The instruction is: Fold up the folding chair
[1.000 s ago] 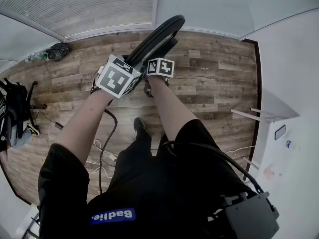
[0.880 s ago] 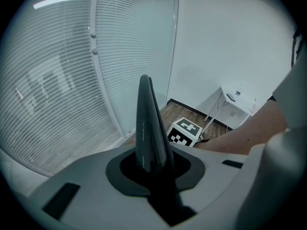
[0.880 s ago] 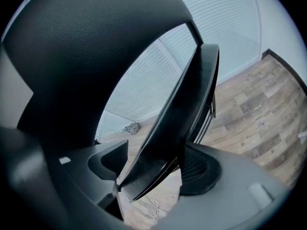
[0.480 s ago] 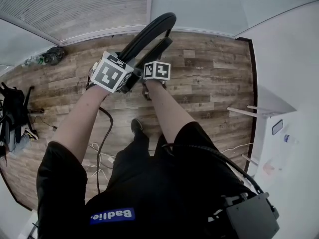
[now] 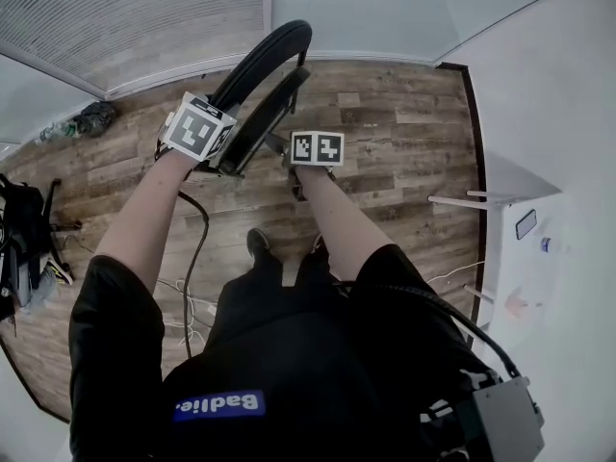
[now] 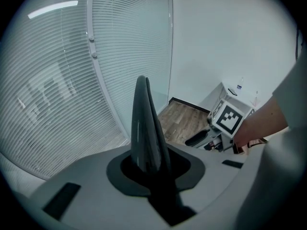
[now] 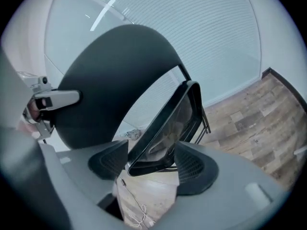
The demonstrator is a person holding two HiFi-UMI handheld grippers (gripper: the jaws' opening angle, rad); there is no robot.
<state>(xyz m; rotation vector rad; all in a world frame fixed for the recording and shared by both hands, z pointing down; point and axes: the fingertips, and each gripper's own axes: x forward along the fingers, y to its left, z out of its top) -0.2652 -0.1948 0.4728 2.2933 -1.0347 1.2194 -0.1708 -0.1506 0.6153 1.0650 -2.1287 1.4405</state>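
The black folding chair stands in front of me on the wood floor. In the head view its curved backrest (image 5: 260, 56) rises at the top and its seat (image 5: 262, 125) is tilted up close beside it. My left gripper (image 5: 223, 147) is shut on the backrest's rim (image 6: 144, 123), which stands as a thin dark blade between the pads of the left gripper (image 6: 148, 169). My right gripper (image 5: 291, 148) holds the seat's edge (image 7: 168, 128). The edge fills the gap between the pads of the right gripper (image 7: 151, 166). The backrest (image 7: 115, 75) looms behind.
Glass walls with blinds run along the far side. A black cable (image 5: 197, 248) trails over the floor by my shoe (image 5: 255, 243). A dark bag (image 5: 24, 219) lies at the left, and a white table (image 5: 481, 200) stands by the right wall.
My right gripper has drawn away from the left one, to the right in the head view, with the seat's edge still in it. The left gripper stays on the backrest.
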